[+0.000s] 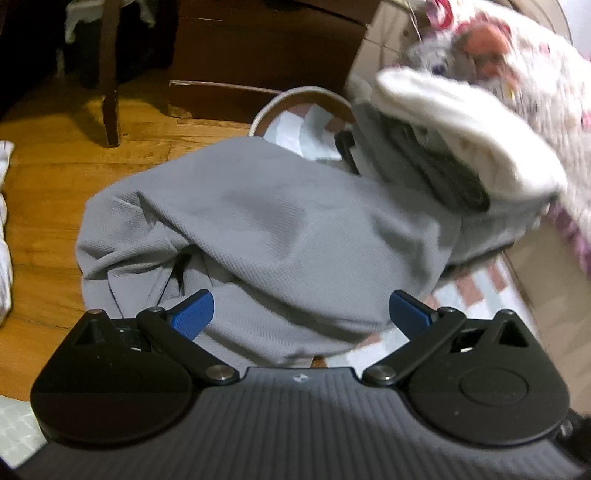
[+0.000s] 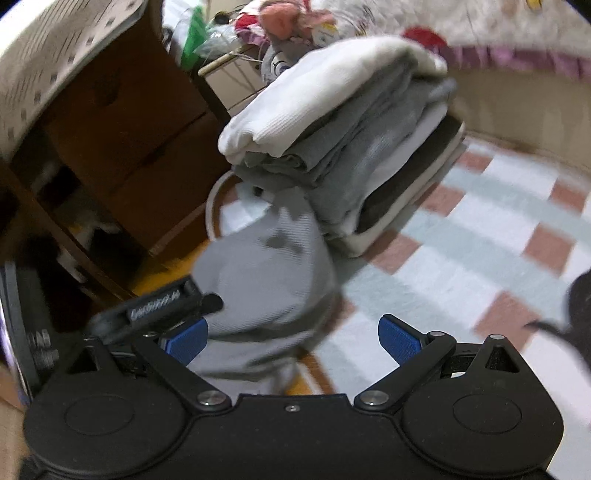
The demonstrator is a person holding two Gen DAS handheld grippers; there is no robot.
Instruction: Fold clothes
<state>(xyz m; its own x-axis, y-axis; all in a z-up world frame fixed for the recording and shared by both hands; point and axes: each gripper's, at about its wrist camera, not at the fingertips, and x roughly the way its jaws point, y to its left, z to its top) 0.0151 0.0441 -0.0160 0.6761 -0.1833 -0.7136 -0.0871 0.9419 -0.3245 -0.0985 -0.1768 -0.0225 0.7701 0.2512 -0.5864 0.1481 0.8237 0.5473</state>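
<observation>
A grey ribbed garment lies bunched on the checked mat, part of it over the wooden floor. My left gripper is open just above its near edge, blue pads spread wide with cloth between them but not pinched. In the right wrist view the same grey garment sits in a heap at the mat's edge. My right gripper is open over it. A stack of folded clothes, white on top and grey below, stands behind the heap; the left wrist view shows that stack at the right.
Wooden floor lies to the left with a dark chair leg. Brown drawers stand at the back. A bed with a floral cover and a plush toy is behind the stack. Checked mat spreads to the right. The other gripper's body shows at left.
</observation>
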